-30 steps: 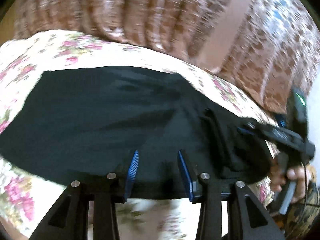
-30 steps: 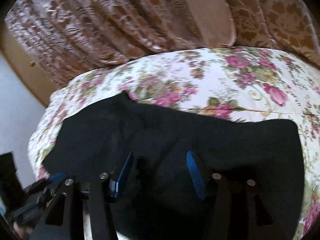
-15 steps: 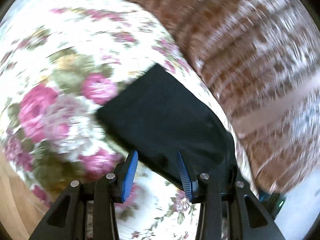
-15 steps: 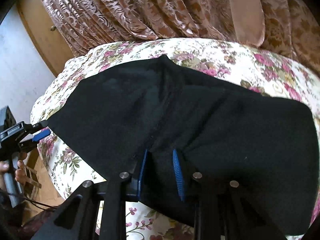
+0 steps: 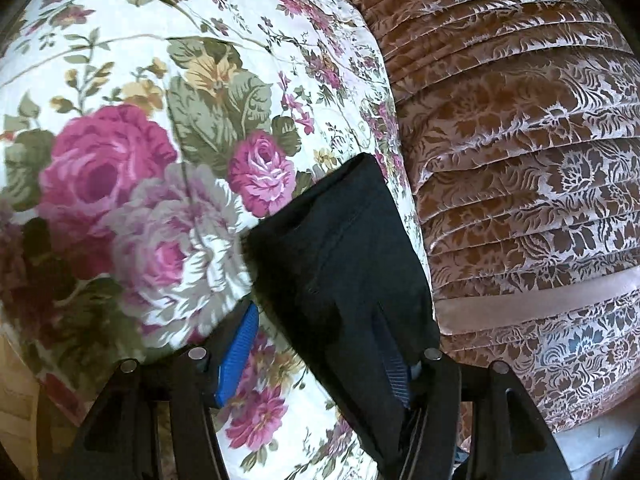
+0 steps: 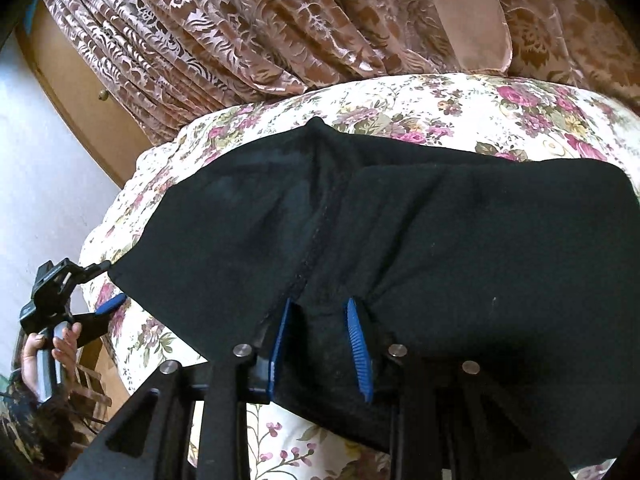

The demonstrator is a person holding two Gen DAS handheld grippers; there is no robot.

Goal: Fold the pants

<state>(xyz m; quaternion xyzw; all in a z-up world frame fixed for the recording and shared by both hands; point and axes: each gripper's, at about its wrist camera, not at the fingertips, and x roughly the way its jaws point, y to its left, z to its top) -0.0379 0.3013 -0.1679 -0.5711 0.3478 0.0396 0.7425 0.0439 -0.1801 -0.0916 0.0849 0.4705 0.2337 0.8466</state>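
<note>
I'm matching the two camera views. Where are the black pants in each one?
Left wrist: pants run from centre to the bottom edge, one corner pointing up.
Right wrist: pants spread across the middle, reaching the right edge.
Shared landmark: the floral bedspread under them.

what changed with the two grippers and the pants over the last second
The left gripper swung from the middle of the black pants to their end by the bed's edge, rolling as it went; its jaws are opening, cloth between them. The right gripper narrowed onto a bunch of fabric at the near edge. The pants stayed spread on the floral bedspread, curtain behind.
</note>
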